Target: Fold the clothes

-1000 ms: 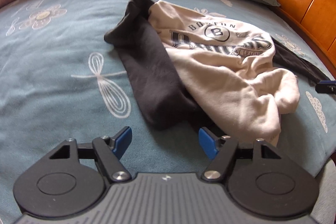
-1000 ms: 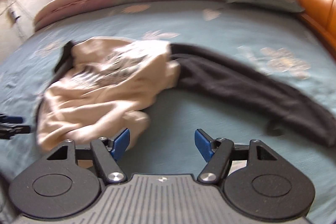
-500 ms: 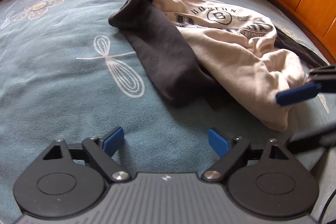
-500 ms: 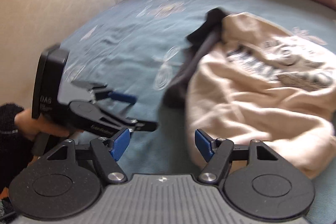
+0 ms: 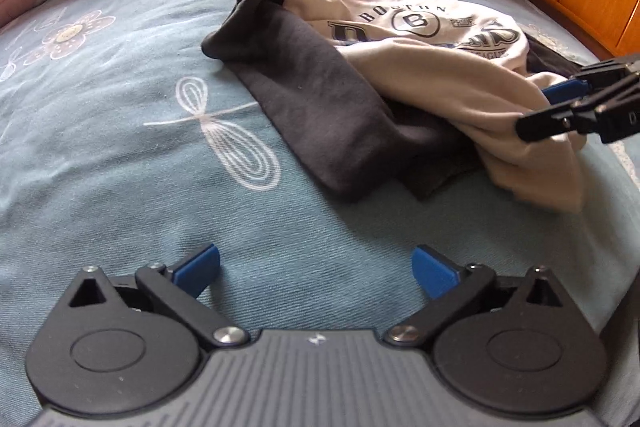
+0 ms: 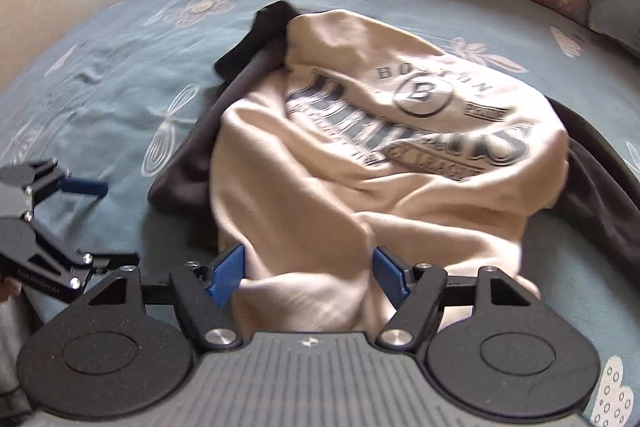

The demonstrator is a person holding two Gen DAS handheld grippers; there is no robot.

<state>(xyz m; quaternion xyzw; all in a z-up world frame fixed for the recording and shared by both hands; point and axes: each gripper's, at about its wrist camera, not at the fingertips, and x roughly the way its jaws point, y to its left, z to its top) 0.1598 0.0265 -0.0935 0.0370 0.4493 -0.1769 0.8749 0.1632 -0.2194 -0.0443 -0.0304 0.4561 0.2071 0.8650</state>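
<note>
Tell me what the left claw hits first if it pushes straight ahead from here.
Probably bare bedsheet first, then the near end of the black garment. The left claw is open and holds nothing; depth is hard to judge through the fisheye.

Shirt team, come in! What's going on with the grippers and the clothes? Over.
Left gripper open, over bare bedsheet. Right gripper open, jaws straddling the cream shirt hem. Shirt crumpled, unfolded, lying over a dark garment. Nothing blocking.
</note>
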